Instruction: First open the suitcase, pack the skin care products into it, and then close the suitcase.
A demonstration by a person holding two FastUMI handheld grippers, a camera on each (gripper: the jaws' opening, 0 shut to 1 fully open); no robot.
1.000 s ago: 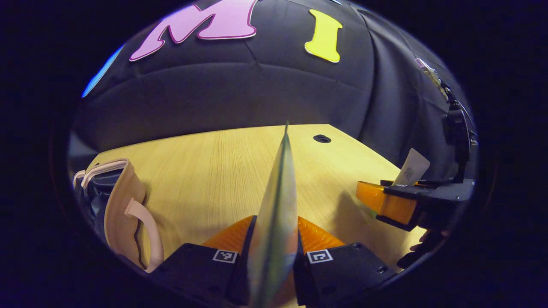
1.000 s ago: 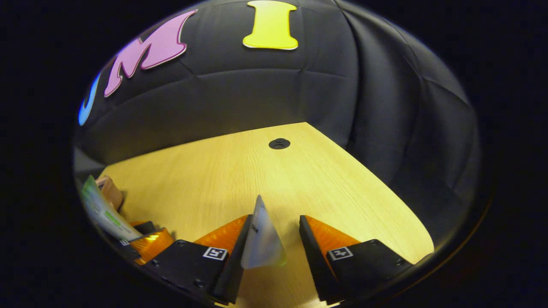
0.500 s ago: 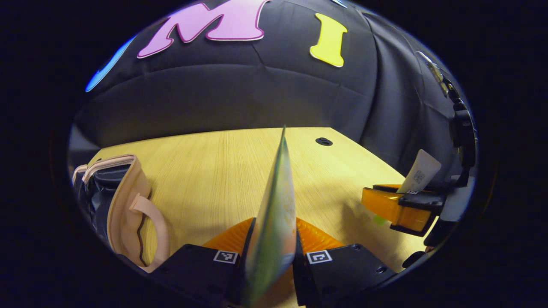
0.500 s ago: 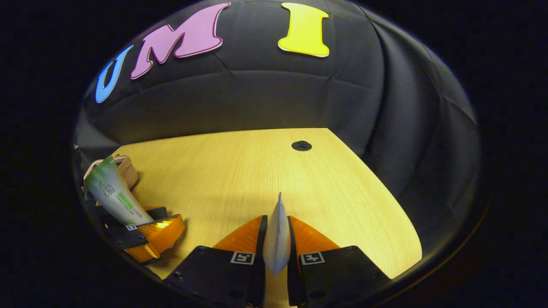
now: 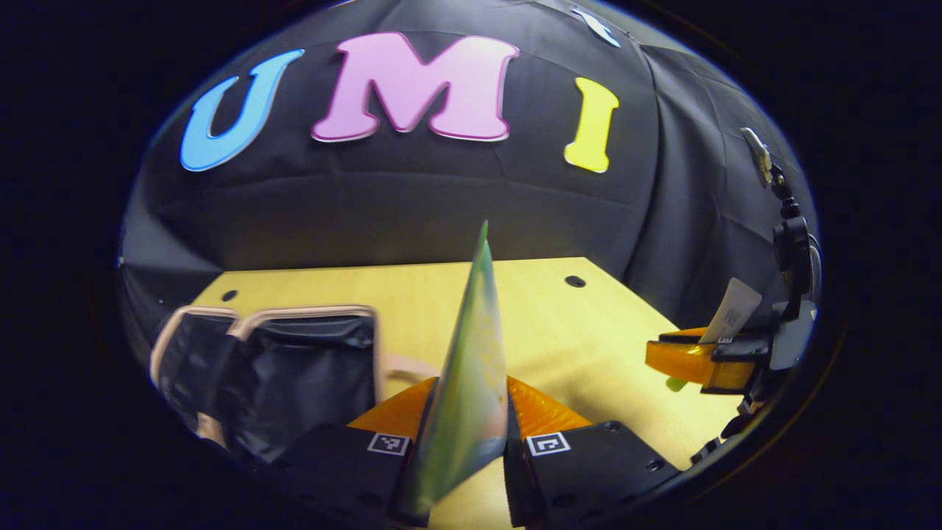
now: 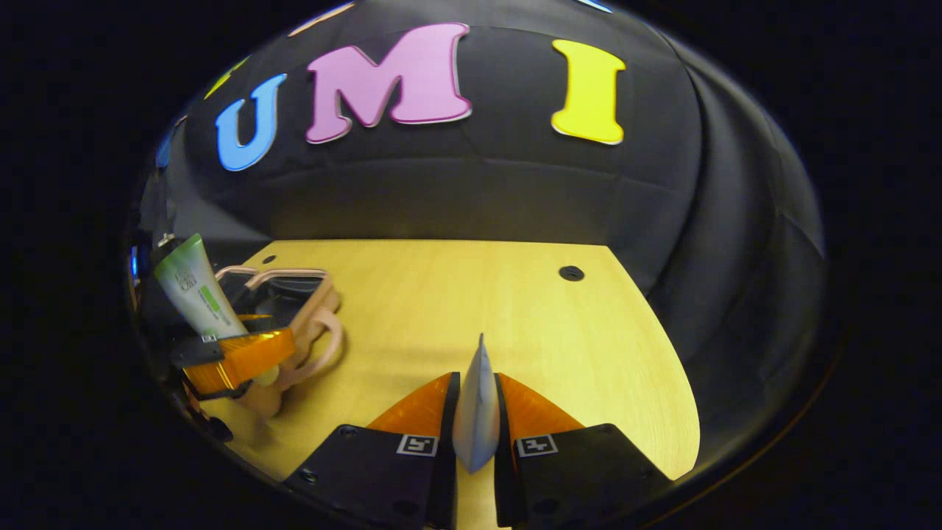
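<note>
Within the last second the left gripper (image 5: 471,427), clamped on a green tube (image 5: 471,368), swung until the open suitcase (image 5: 294,368) filled the lower left. The right gripper (image 6: 476,434) closed fully on its white tube (image 6: 476,412); packing looked imminent.

left gripper (image 5: 471,412) clamped on a tube; right gripper (image 6: 477,419) likewise, both held level

Each gripper, left gripper (image 5: 468,412) and right gripper (image 6: 476,412), is built with ribbed orange fingers (image 5: 541,408) on black blocks marked by small square black-and-white tags and fastened with screws.
</note>
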